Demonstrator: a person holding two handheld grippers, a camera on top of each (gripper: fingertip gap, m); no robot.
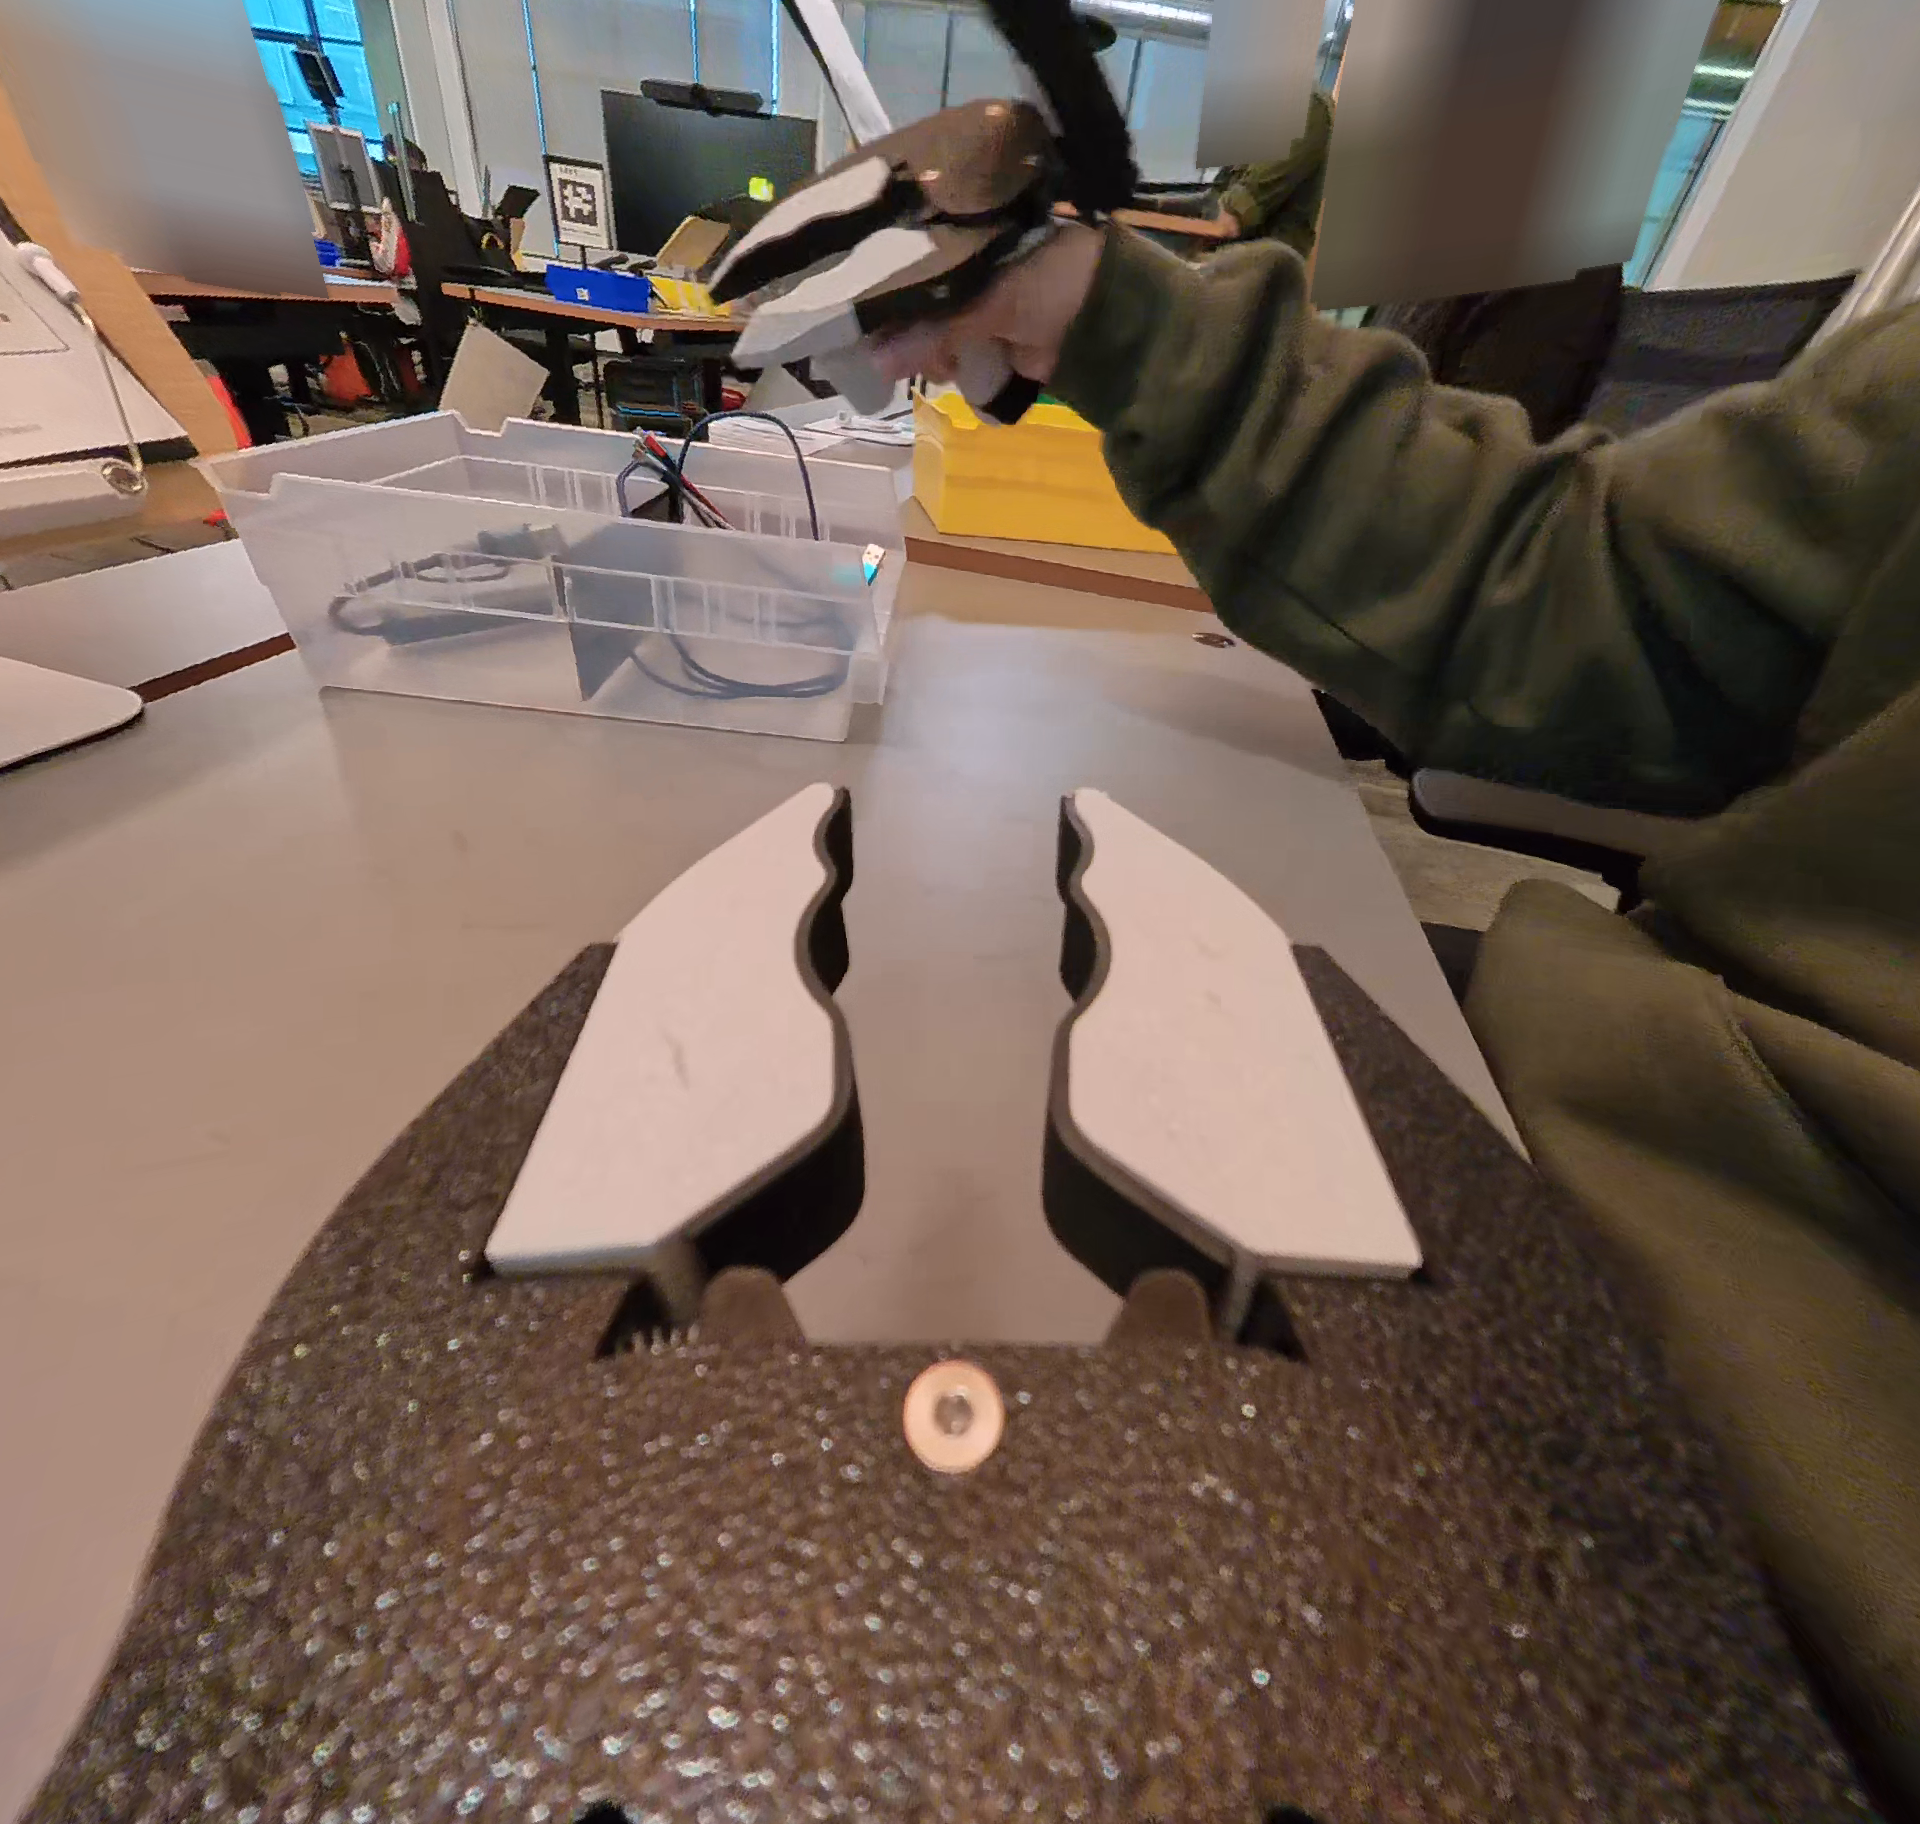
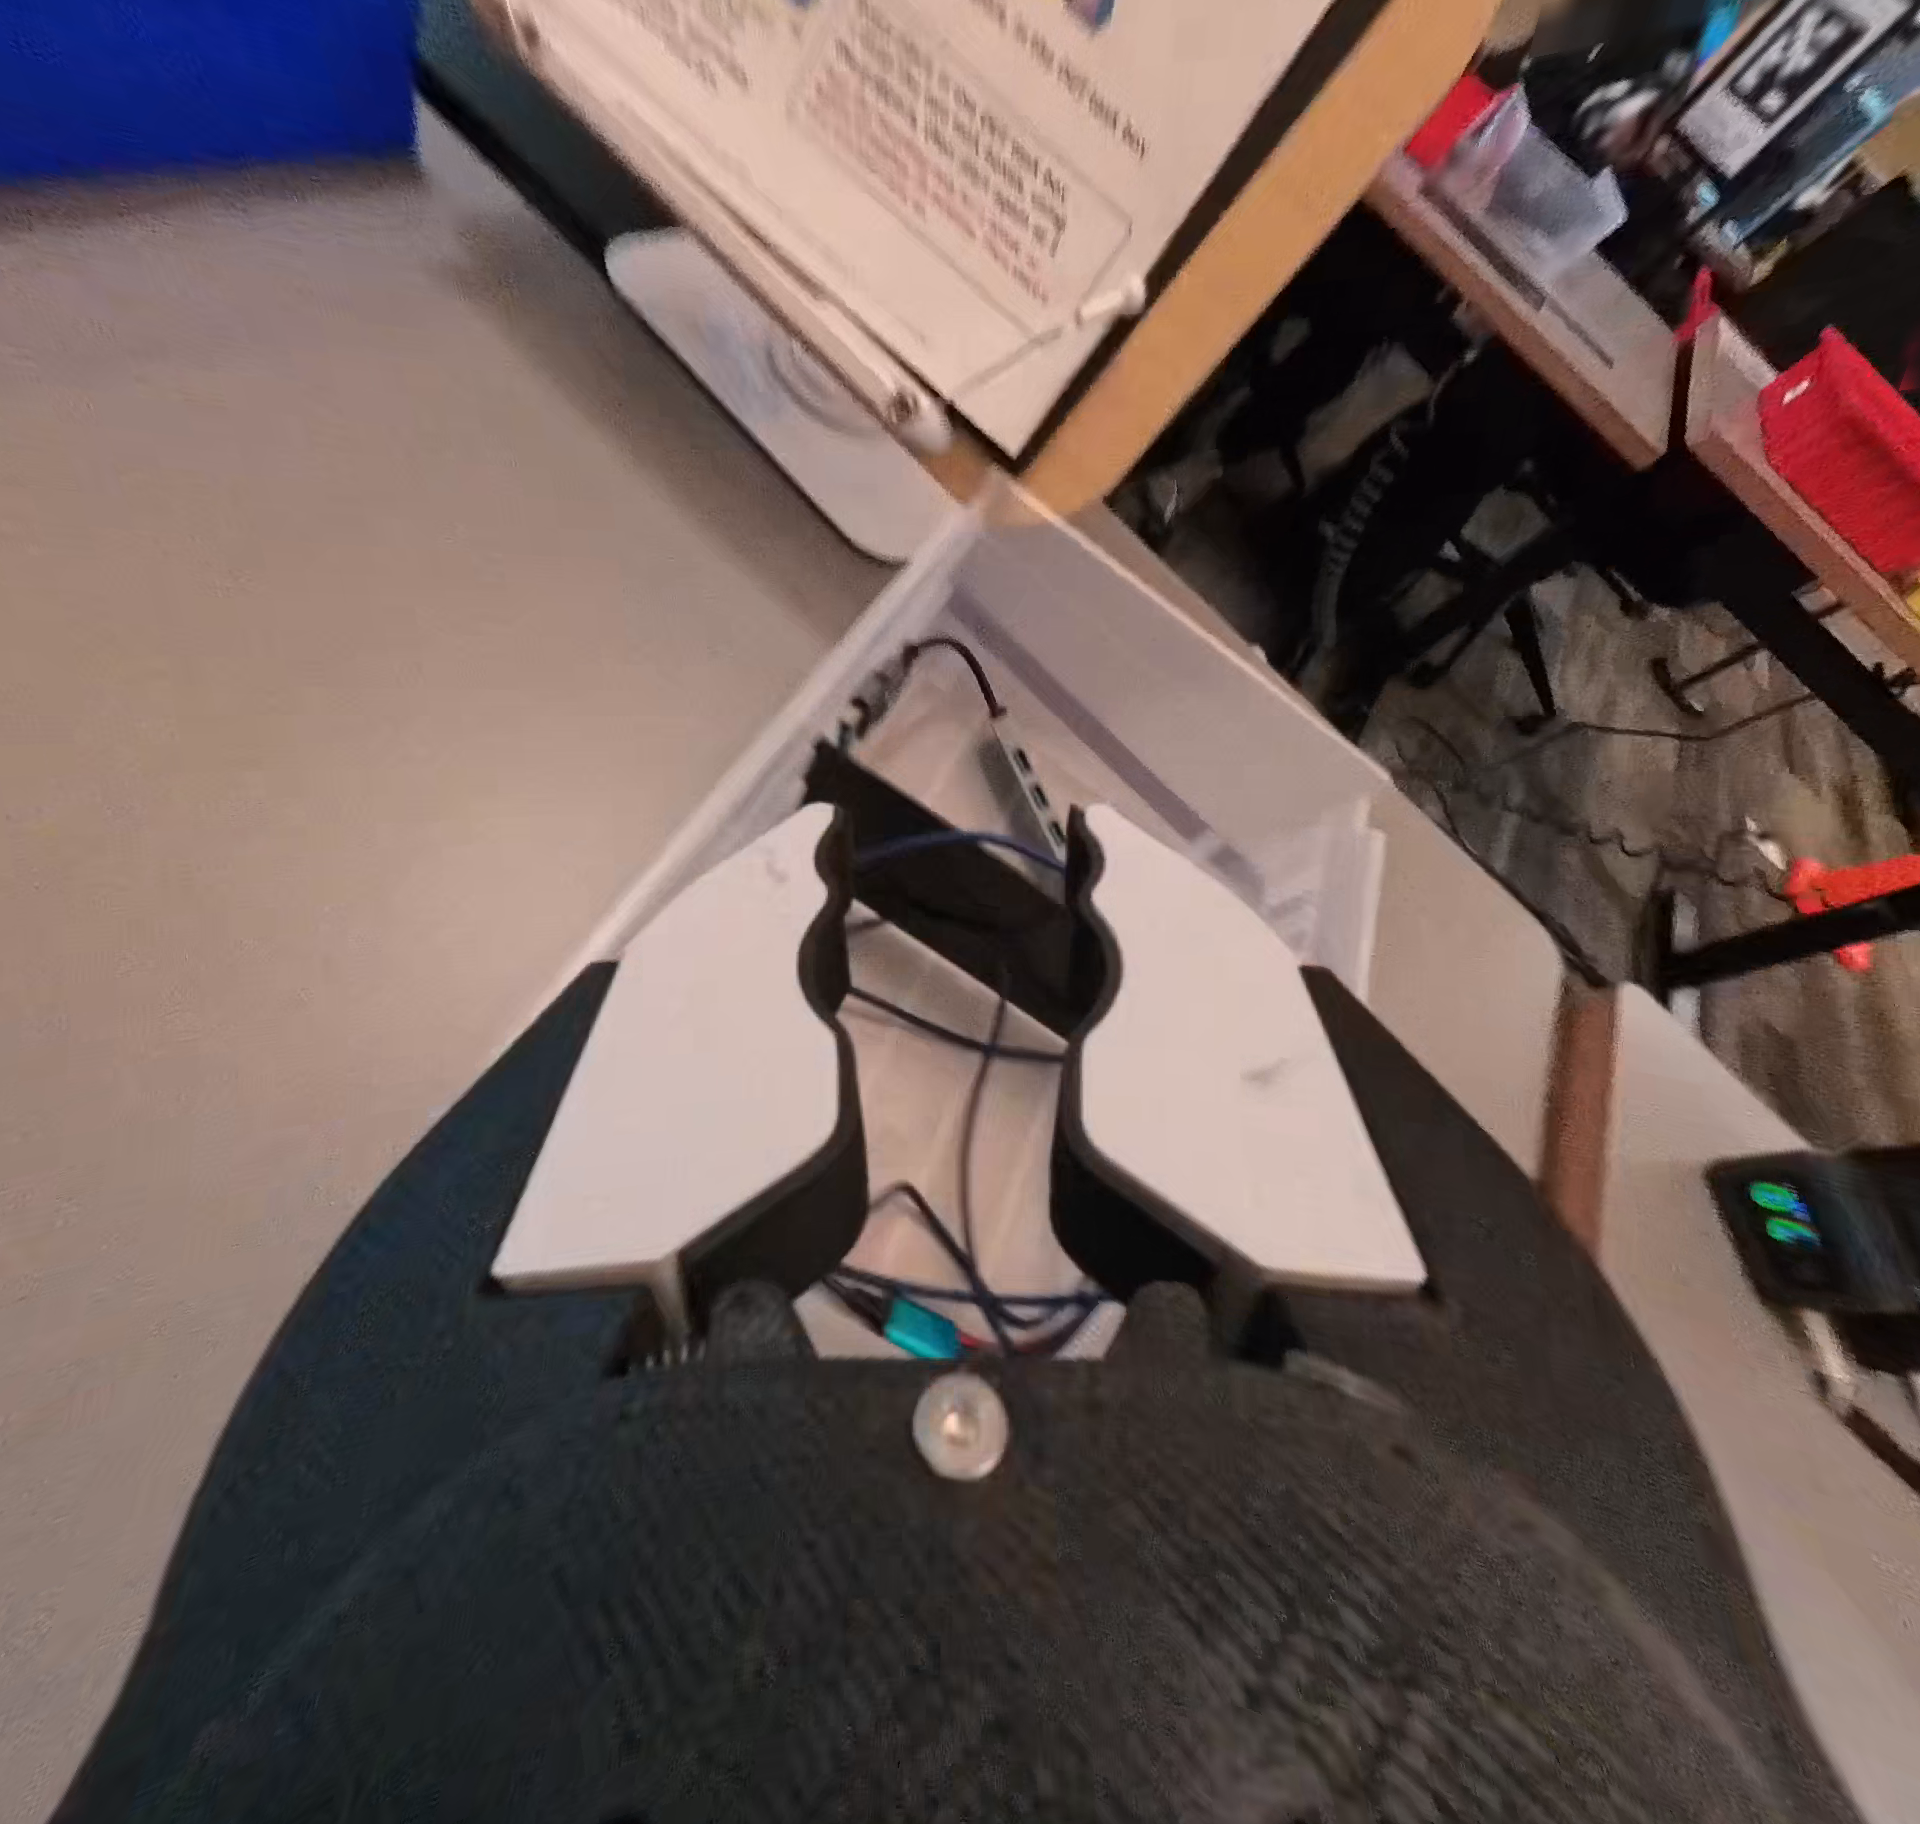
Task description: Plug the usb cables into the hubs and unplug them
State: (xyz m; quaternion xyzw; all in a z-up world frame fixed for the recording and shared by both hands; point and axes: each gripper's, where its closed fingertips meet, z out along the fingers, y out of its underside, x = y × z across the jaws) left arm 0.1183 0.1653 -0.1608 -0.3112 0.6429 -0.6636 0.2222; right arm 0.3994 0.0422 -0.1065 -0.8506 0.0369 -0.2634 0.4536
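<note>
the clear plastic bin [image 1: 561,611] sits on the grey counter [image 1: 436,901], near its far edge, and serves as the landmark here. inside it, dark usb cables [image 1: 727,673] loop loosely; one teal-tipped plug [image 1: 871,565] pokes over the bin's right rim. a black divider [image 1: 603,652] splits the bin. the right wrist view shows a slim silver hub [image 2: 1023,787] with a row of ports lying in the far compartment, a black lead curling off its end.

the left claw [image 1: 954,818] hovers low over bare counter in front of the bin, well apart from it, its pale, wavy-edged fingers [image 1: 707,1026] spread with nothing between them. smooth open counter runs from there to the bin.

the right claw [image 1: 748,320] is raised above and just right of the bin, held by a hand [image 1: 987,340] in an olive fleece sleeve [image 1: 1403,548]; from its own camera it looks steeply down into the bin, fingers apart and empty, blurred.

a yellow bin [image 1: 1018,486] stands behind the clear one, to its right.
</note>
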